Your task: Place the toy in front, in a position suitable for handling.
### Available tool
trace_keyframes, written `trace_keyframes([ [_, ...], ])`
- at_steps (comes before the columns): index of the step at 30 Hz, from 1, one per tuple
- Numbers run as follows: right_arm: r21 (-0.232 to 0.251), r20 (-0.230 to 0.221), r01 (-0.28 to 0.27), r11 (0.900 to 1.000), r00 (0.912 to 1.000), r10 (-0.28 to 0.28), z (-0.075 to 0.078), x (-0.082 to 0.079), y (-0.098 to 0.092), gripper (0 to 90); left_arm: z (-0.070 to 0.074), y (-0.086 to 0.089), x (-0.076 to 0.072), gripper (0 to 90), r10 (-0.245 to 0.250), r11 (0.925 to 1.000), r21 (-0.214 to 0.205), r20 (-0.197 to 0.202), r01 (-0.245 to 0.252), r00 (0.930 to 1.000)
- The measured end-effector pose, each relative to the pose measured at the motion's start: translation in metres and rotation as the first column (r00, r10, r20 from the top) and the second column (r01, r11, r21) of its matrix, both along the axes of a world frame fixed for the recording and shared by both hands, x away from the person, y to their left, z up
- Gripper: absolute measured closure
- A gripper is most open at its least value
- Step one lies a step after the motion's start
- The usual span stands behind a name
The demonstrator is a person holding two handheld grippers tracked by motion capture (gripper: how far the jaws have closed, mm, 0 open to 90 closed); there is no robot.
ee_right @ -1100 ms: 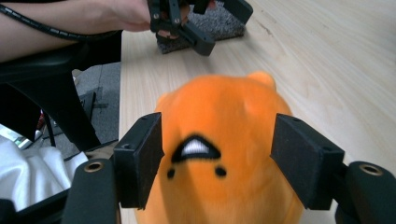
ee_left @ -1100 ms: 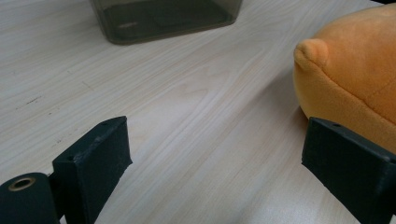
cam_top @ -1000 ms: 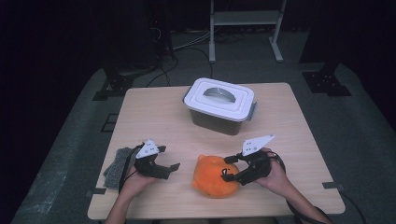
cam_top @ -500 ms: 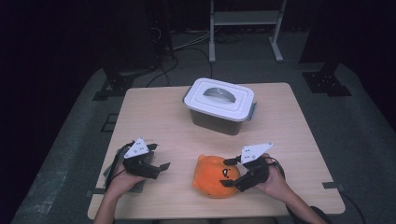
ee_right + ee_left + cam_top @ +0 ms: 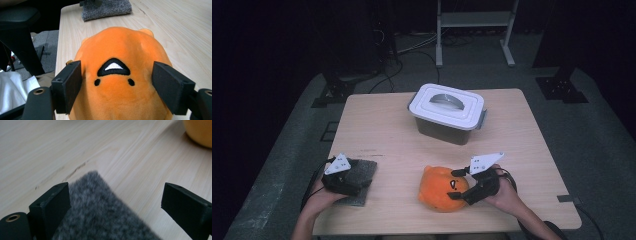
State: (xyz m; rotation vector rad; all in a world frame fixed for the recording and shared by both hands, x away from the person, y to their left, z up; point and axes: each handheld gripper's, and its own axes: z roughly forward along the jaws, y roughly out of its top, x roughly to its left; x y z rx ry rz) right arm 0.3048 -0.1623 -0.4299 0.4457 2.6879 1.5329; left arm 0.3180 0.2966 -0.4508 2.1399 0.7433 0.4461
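Fuzzy orange plush toy (image 5: 120,82), coarse grey felt pad (image 5: 100,212), matt pale wood-grain table (image 5: 387,125)

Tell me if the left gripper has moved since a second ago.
Yes. In the high view the left gripper has slid left, away from the orange plush toy, and now sits over the grey cloth by the table edge.

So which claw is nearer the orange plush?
Right. The right claw straddles the orange plush, jaws wide; the left claw sits apart over the grey cloth.
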Motion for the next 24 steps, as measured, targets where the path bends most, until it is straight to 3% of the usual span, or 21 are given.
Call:
trace_keyframes([
  [6, -0.001, -0.003, 0.001, 1.0, 1.0, -0.001, 0.0, 0.0, 0.0, 23.7, -0.009, 0.011, 0.007, 21.5, 0.015, 0.9999, 0.002, -0.052, -0.014, 0.9986],
  [10, -0.002, -0.001, 0.0, 1.0, 1.0, 0.0, 0.0, 0.0, 0.0, 23.7, -0.015, 0.009, 0.009, 30.9, 0.016, 0.999, 0.042, -0.08, -0.012, 0.9967],
  [12, -0.004, 0.002, 0.001, 1.0, 1.0, -0.001, 0.0, -0.001, 0.0, 23.5, -0.021, 0.007, 0.011, 31.0, 0.029, 0.9977, 0.064, -0.099, -0.023, 0.9947],
  [20, -0.02, 0.011, 0.005, 0.9998, 0.9999, -0.005, 0.0, -0.003, 0.001, 20.2, -0.02, 0.002, 0.011, 29.5, 0.034, 0.995, 0.096, -0.105, -0.024, 0.9939],
  [22, -0.028, 0.016, 0.005, 0.9996, 0.9999, -0.005, -0.001, -0.003, 0.002, 18.1, -0.02, 0.003, 0.011, 33.7, 0.018, 0.9963, 0.085, -0.113, -0.009, 0.9934],
  [24, -0.034, 0.018, 0.009, 0.9994, 0.9998, -0.008, -0.002, -0.003, 0.002, 17.4, -0.019, 0.002, 0.009, 44.8, -0.007, 0.9965, 0.082, -0.112, 0.016, 0.9936],
])
